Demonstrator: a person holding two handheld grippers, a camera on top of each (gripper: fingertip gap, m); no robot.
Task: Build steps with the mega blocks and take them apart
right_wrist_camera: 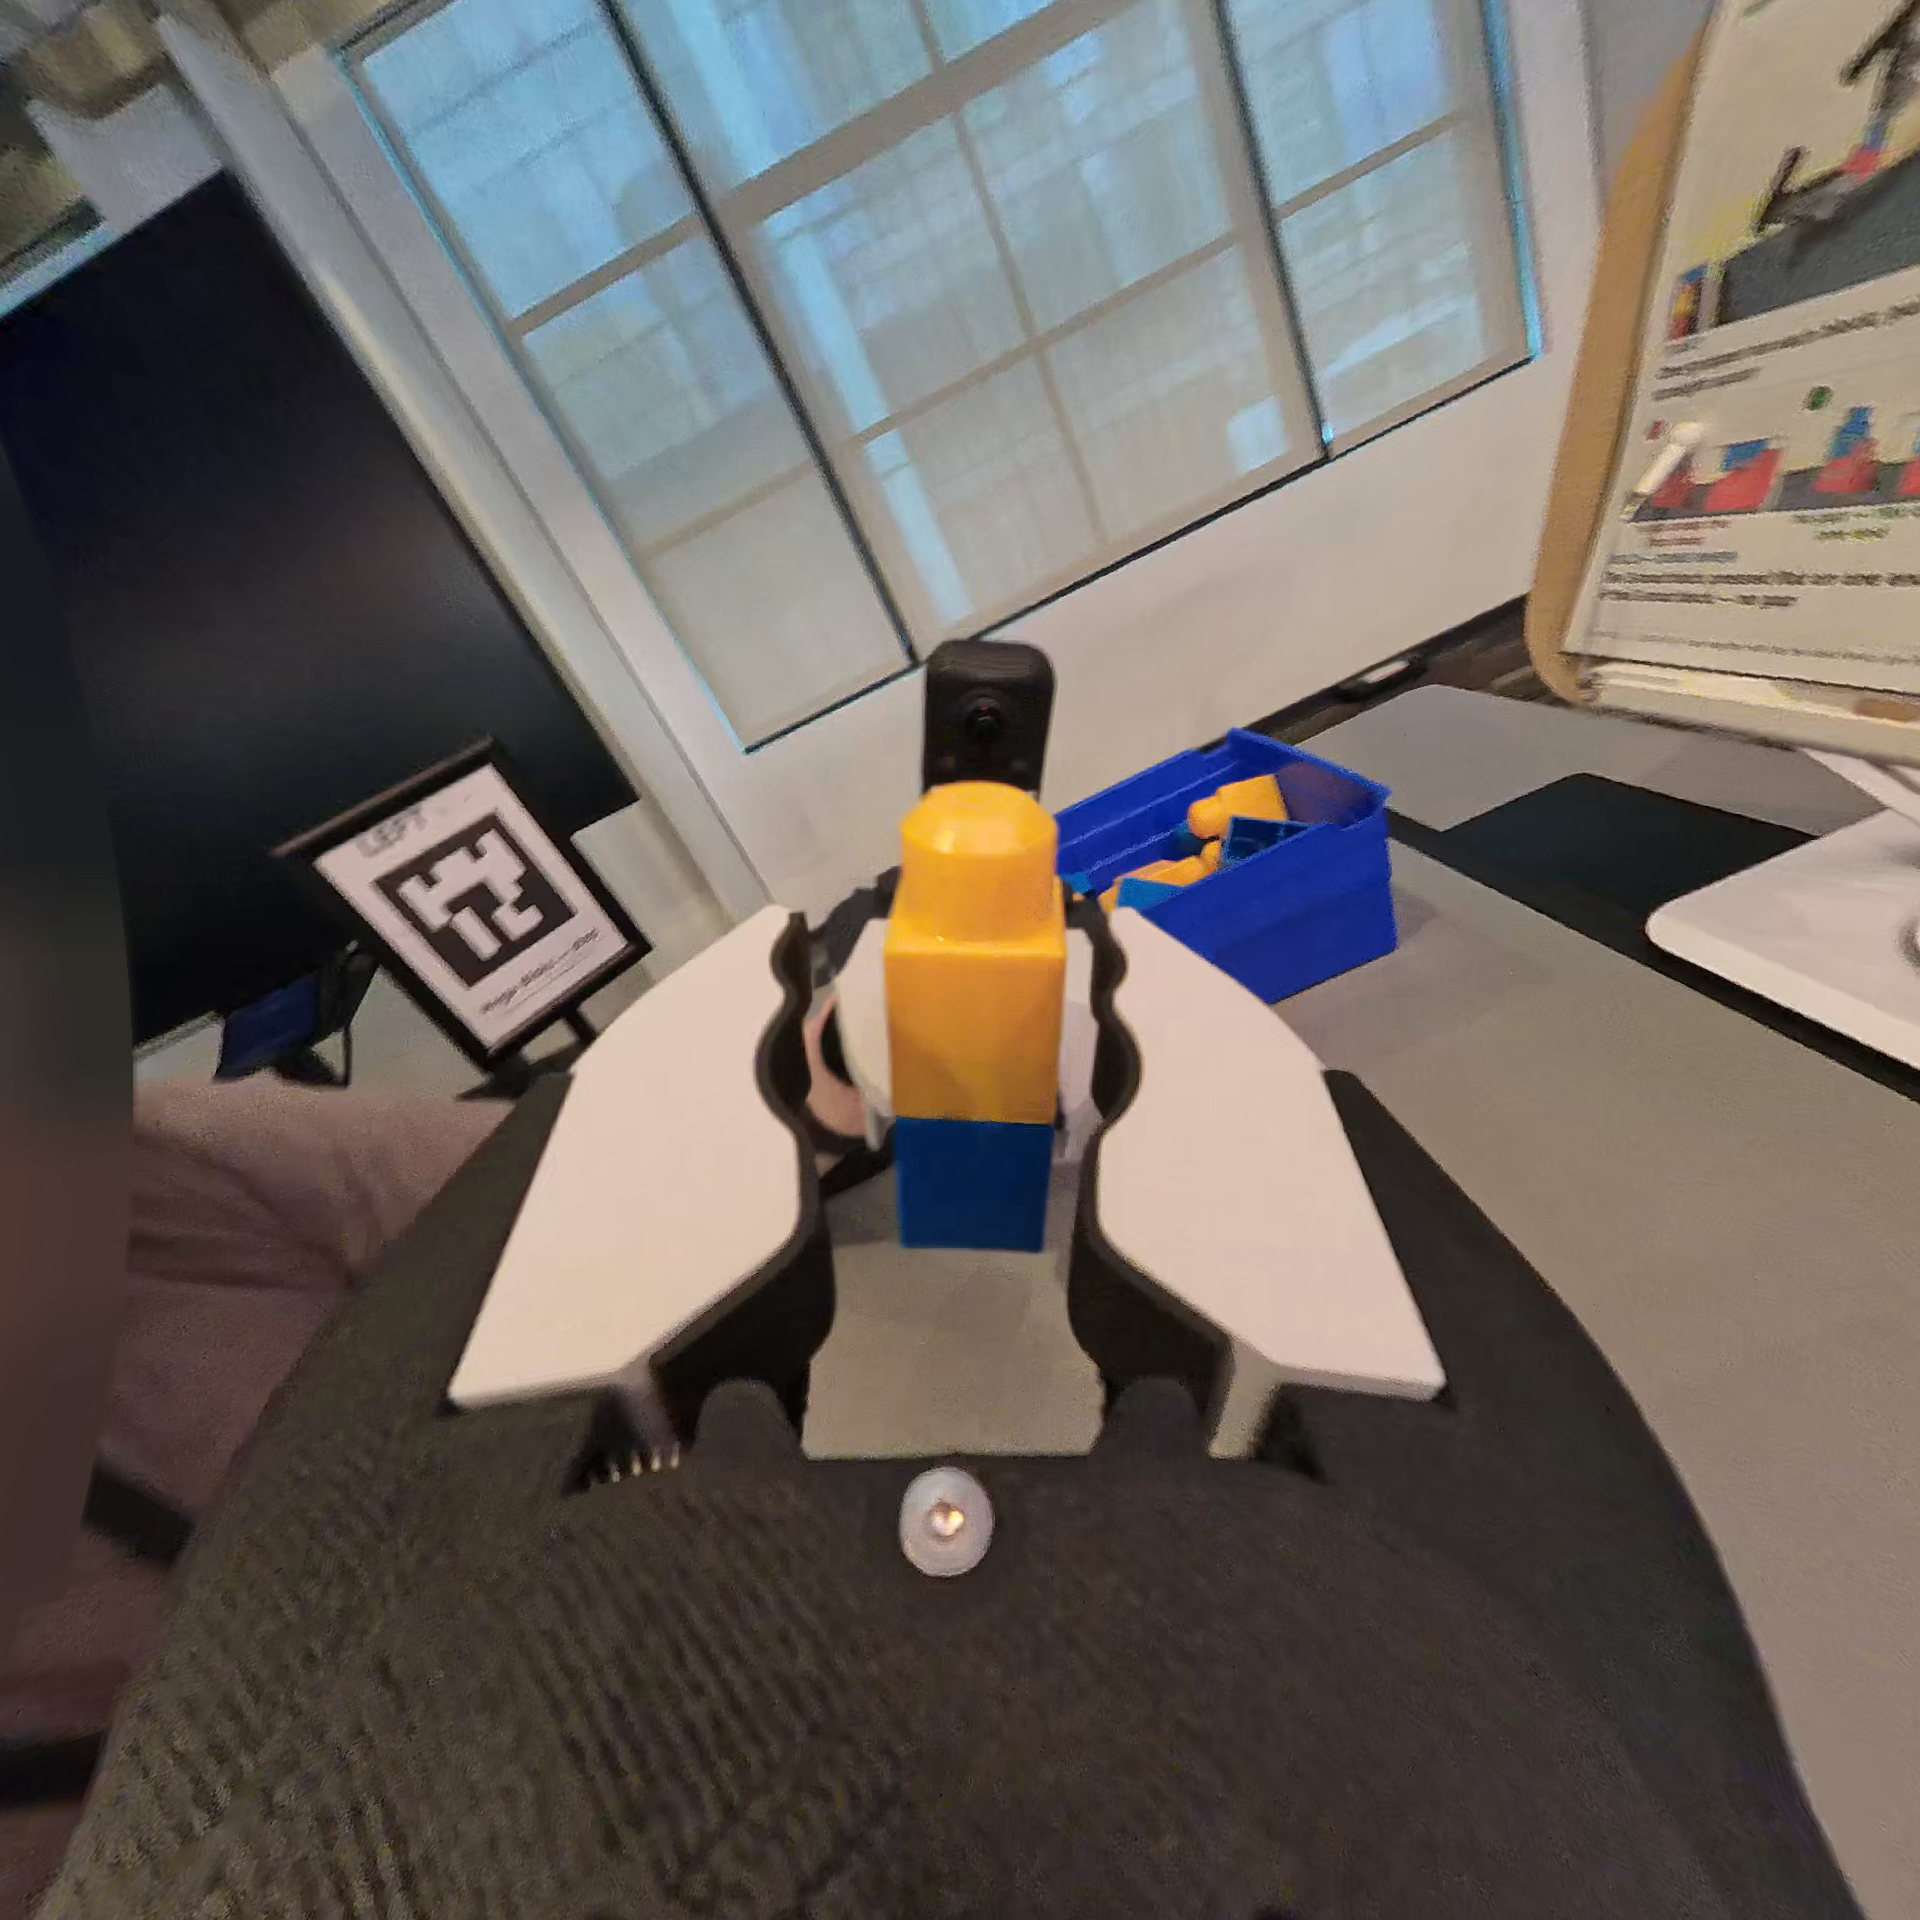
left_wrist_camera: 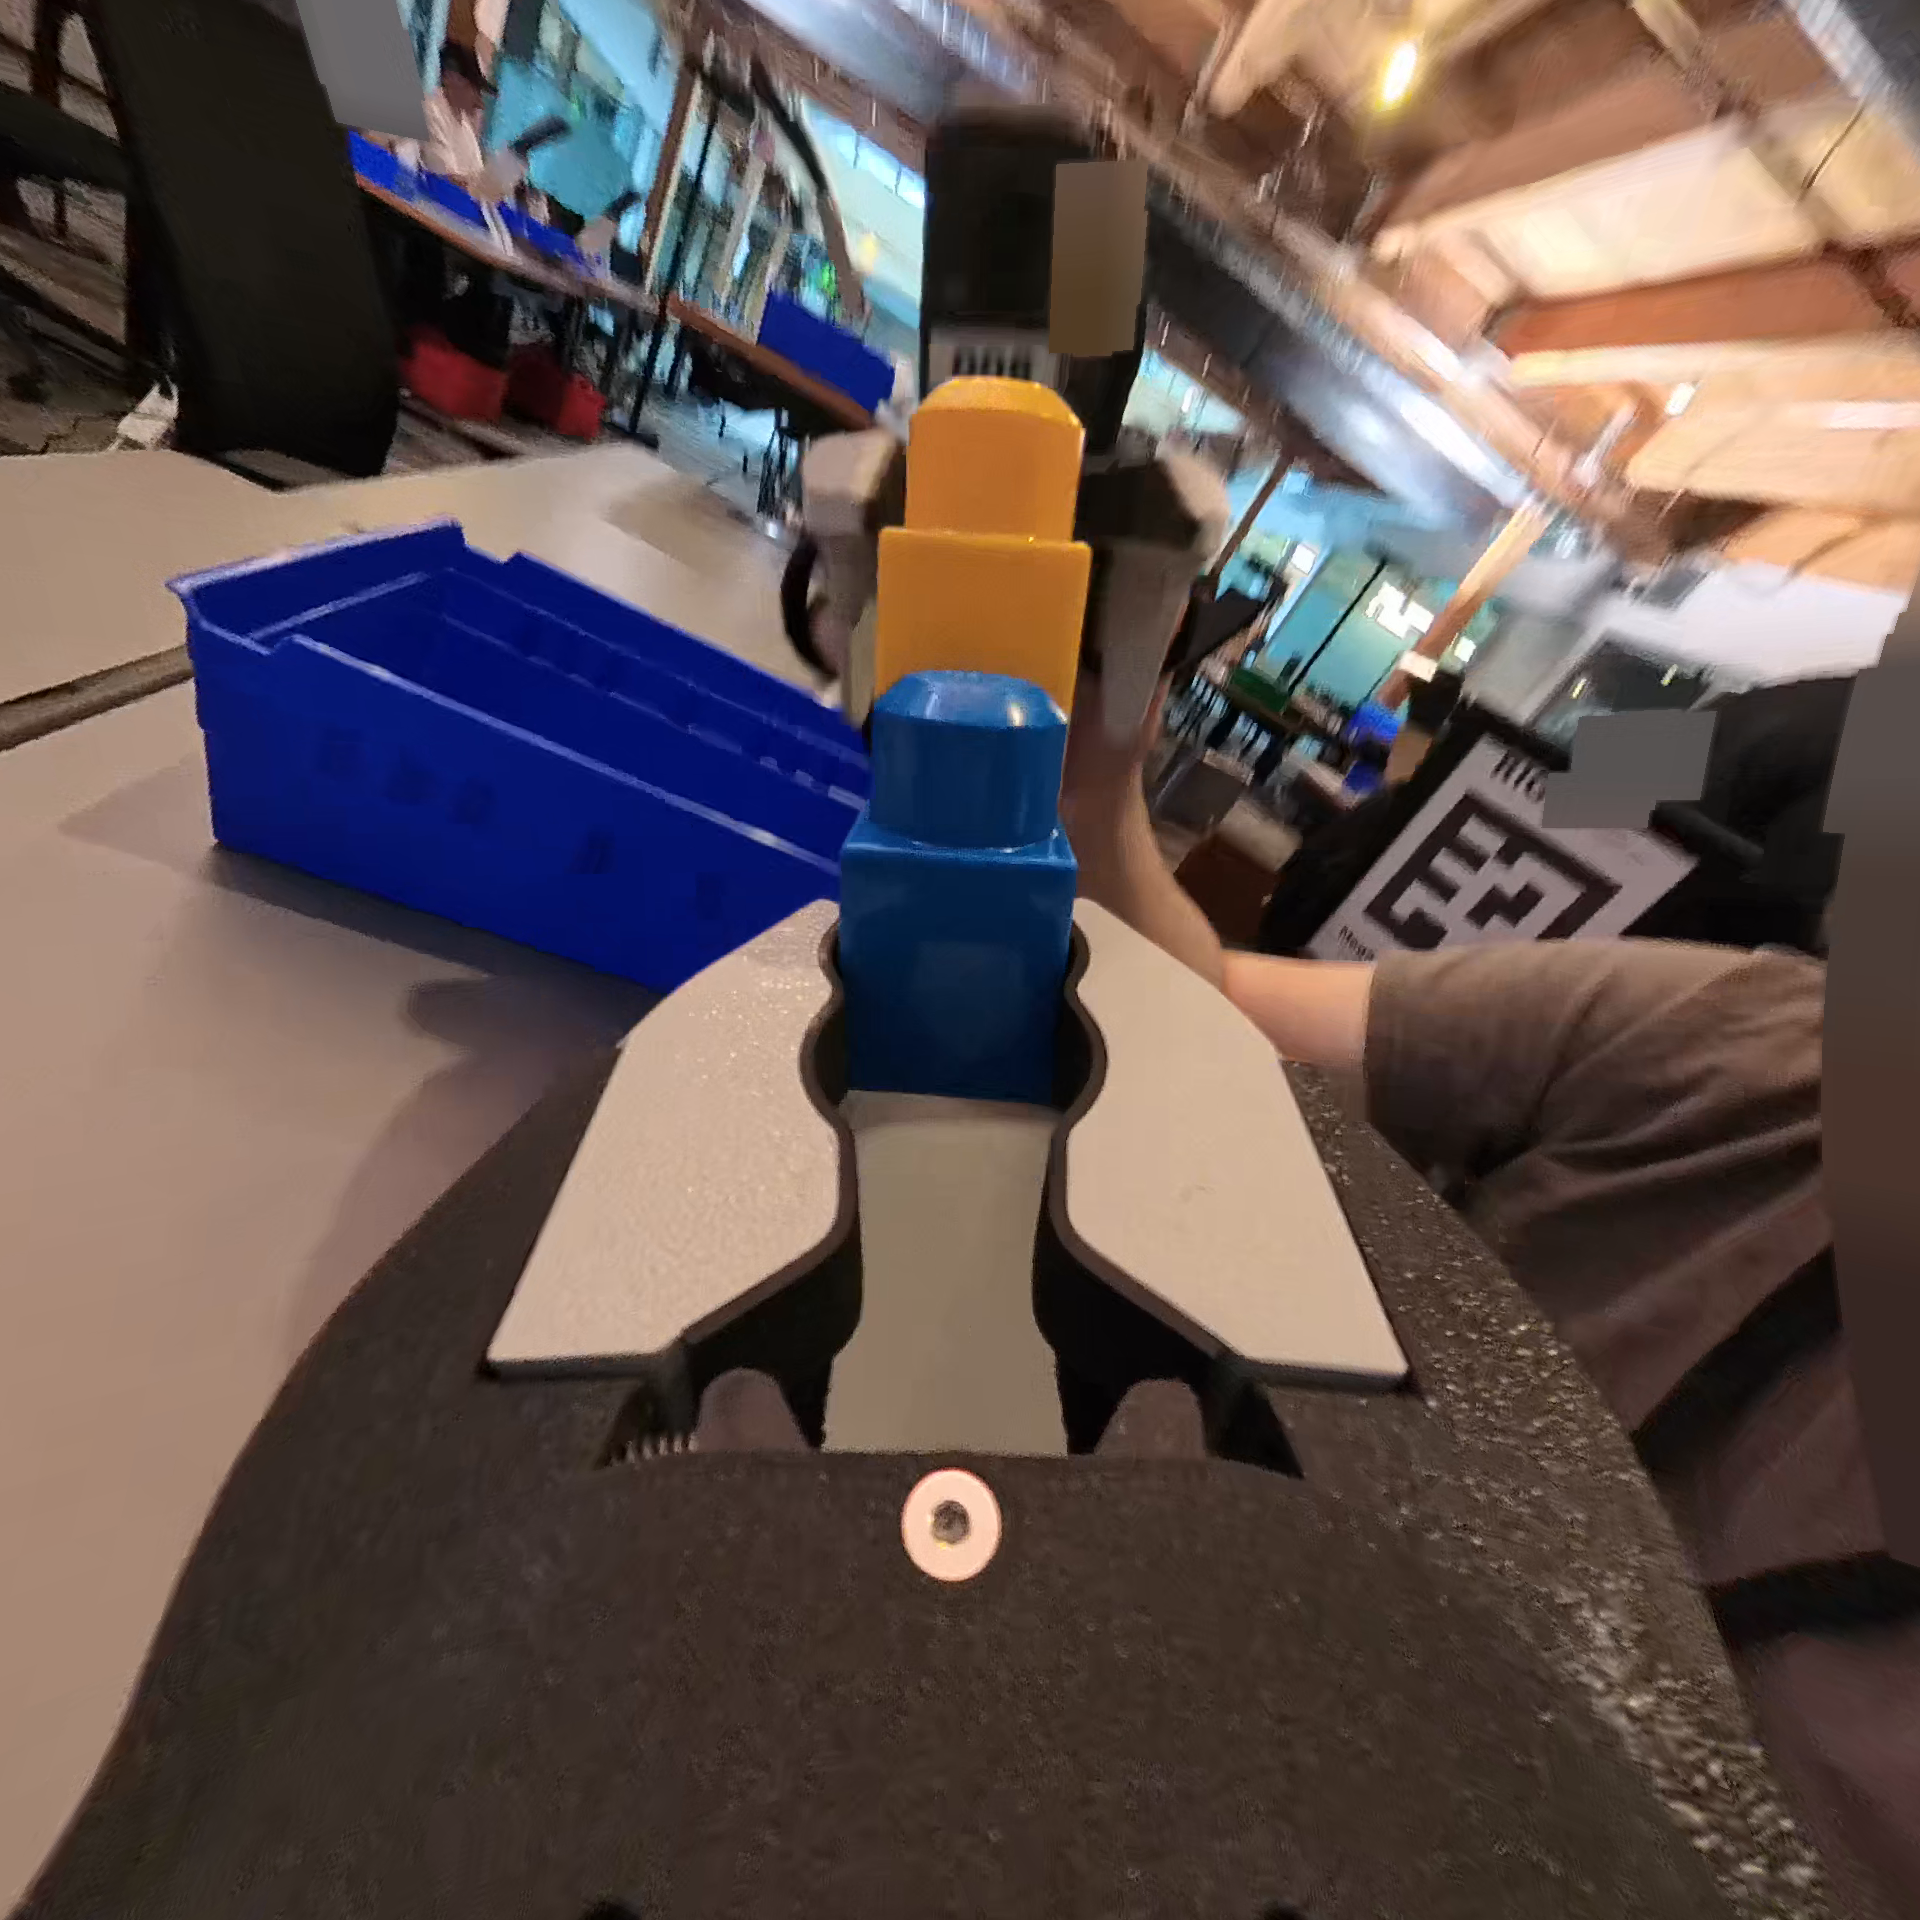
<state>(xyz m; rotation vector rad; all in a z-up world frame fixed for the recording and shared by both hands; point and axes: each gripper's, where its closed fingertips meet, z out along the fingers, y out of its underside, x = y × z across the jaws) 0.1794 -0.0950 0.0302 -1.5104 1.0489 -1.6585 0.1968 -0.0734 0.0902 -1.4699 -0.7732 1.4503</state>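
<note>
Smooth grey tabletop (left_wrist_camera: 156, 1039) at left, blurred workshop behind. Left claw (left_wrist_camera: 956, 997) clamps the glossy blue block (left_wrist_camera: 956, 966) at centre; right claw (right_wrist_camera: 971, 997) clamps the studded yellow block (right_wrist_camera: 977, 997).

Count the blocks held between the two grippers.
2: a blue block held by the left gripper; a yellow block stacked on it, in the right gripper. Others may be hidden.

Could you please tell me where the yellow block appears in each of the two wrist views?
Left wrist view: yellow block at centre, above and behind the blue block, with the right claw around it.
Right wrist view: centre, between that claw's fingers, seated on the blue block.
Shared landmark: the blue bin on the table.
</note>
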